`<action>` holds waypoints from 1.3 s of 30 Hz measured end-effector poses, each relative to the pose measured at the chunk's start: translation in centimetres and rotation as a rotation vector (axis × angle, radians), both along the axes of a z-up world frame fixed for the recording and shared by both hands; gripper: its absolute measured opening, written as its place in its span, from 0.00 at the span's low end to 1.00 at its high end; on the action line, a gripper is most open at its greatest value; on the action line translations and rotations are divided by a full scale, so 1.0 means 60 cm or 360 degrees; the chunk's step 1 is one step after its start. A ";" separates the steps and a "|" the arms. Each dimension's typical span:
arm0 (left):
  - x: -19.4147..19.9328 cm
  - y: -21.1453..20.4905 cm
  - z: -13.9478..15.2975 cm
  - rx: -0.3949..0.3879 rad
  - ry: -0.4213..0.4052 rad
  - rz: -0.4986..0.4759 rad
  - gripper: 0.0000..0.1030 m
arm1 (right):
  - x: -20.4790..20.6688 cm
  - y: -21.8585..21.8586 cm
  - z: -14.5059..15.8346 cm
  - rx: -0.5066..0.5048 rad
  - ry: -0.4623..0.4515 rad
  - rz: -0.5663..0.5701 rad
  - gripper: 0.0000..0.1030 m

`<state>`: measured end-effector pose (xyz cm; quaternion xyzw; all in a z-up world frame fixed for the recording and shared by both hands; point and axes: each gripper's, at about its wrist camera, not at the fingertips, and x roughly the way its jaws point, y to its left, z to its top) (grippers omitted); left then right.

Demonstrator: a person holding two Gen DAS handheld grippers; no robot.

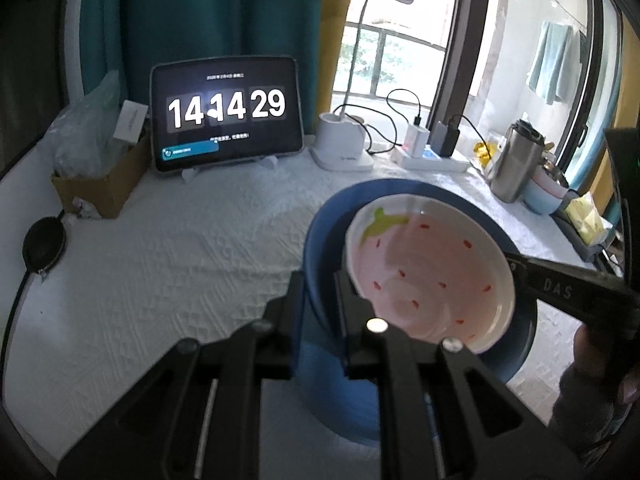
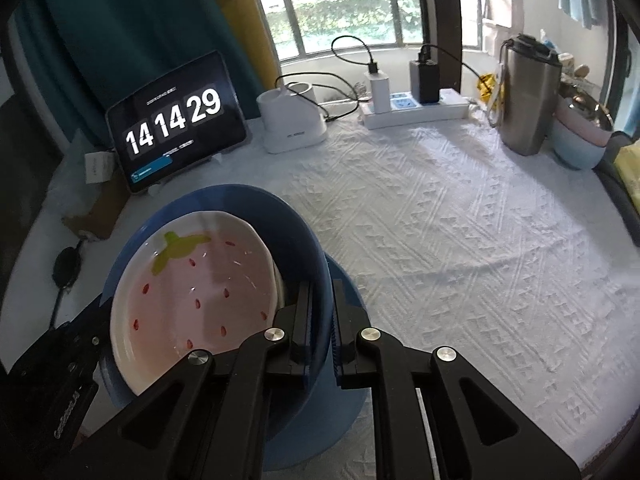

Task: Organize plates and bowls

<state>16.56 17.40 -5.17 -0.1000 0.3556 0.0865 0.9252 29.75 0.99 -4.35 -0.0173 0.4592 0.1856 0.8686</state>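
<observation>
A blue bowl (image 1: 320, 240) (image 2: 304, 236) holds a pink strawberry-pattern bowl (image 1: 432, 276) (image 2: 200, 284) tilted inside it. Under the blue bowl lies a blue plate (image 2: 352, 304) on the white tablecloth. My left gripper (image 1: 320, 280) is shut on the blue bowl's near rim, one finger inside and one outside. My right gripper (image 2: 322, 296) is shut on the blue bowl's opposite rim. The right gripper also shows in the left wrist view (image 1: 560, 284), coming in from the right. The left gripper's body shows at the lower left of the right wrist view (image 2: 56, 360).
A tablet clock (image 1: 226, 114) (image 2: 176, 124), a lamp base (image 1: 342, 144) (image 2: 292, 120) and a power strip (image 2: 416, 110) stand at the back. A steel tumbler (image 2: 528, 96) and stacked pastel bowls (image 2: 580, 136) are at the far right. A cardboard box (image 1: 104, 184) sits left.
</observation>
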 end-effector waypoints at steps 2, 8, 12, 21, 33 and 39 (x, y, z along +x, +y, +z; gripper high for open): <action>0.002 0.003 0.000 -0.0004 -0.0006 -0.0015 0.14 | -0.001 0.000 0.000 -0.0005 -0.0001 0.0004 0.11; -0.002 -0.001 -0.001 0.0060 -0.0045 -0.0011 0.17 | -0.006 -0.001 -0.002 -0.0031 -0.0052 0.0006 0.12; -0.009 -0.008 0.001 0.0114 -0.0071 0.0001 0.17 | -0.005 -0.010 -0.004 -0.0043 -0.0066 -0.0005 0.26; -0.034 -0.008 0.013 0.0084 -0.0161 0.0041 0.30 | -0.002 -0.027 -0.006 -0.0053 -0.0007 -0.0038 0.45; -0.053 -0.027 0.018 0.0038 -0.0193 0.0018 0.43 | -0.029 -0.038 0.012 -0.0066 -0.0050 -0.0003 0.48; -0.057 -0.040 0.013 0.0057 -0.0188 -0.0006 0.43 | -0.044 -0.048 0.020 -0.0039 -0.0085 0.0009 0.49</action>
